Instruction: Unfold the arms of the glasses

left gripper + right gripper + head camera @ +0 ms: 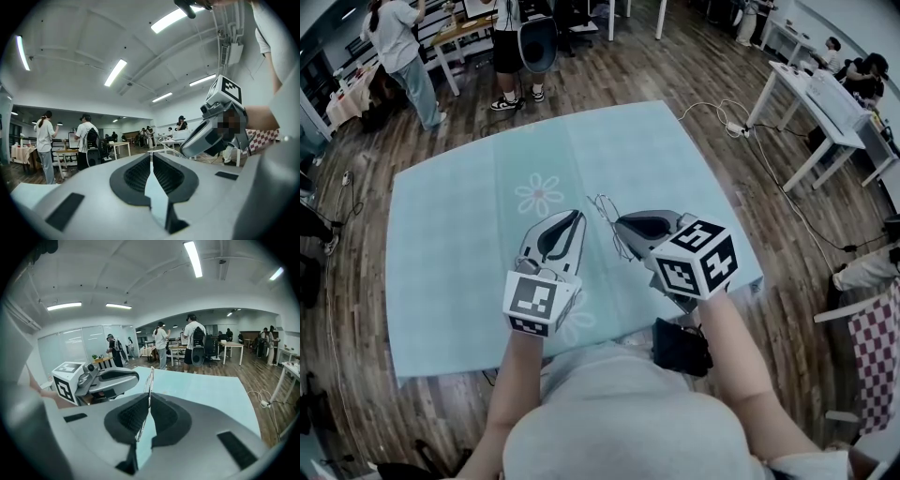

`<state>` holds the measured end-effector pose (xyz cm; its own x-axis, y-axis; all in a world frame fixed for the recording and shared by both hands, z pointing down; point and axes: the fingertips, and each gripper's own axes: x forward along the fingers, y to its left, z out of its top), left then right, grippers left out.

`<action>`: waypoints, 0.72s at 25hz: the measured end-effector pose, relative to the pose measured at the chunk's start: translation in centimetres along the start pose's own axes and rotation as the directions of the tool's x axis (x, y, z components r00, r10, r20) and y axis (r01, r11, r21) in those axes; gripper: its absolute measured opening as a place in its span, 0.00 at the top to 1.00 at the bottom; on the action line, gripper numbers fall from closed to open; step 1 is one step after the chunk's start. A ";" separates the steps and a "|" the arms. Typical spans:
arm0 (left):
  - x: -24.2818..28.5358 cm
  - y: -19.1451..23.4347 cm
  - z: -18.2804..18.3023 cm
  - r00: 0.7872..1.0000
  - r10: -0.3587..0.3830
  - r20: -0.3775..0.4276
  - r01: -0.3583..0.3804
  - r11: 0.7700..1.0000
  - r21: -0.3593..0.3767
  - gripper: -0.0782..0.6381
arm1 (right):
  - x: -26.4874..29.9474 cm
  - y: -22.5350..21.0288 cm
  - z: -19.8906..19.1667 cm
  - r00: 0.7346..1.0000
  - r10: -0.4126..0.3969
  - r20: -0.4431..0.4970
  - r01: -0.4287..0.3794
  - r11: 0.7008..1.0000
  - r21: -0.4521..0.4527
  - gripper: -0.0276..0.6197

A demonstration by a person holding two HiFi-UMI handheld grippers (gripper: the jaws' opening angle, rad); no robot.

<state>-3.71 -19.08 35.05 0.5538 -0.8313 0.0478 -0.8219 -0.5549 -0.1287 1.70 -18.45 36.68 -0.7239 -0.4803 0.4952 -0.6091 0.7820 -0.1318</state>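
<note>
The right hand-held gripper pinches the wire glasses; the left hand-held gripper is closed on nothing; a skewed pull may bend them.

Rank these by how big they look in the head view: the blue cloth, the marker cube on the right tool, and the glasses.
1. Blue cloth, by far the largest.
2. Marker cube on the right tool, though its nearness to the camera inflates it.
3. Wire glasses, thin and smallest.
</note>
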 end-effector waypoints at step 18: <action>-0.5 -1.6 -4.3 0.931 -0.340 -0.130 0.354 0.929 0.106 0.72 | 0.1 1.1 -3.9 0.985 0.075 -0.158 -0.078 0.997 -0.015 0.93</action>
<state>-3.29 -17.92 39.44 0.7778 -0.5897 0.2174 -0.5533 -0.8066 -0.2080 2.24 -16.08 39.93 -0.7071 -0.3520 0.6132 -0.5460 0.8229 -0.1571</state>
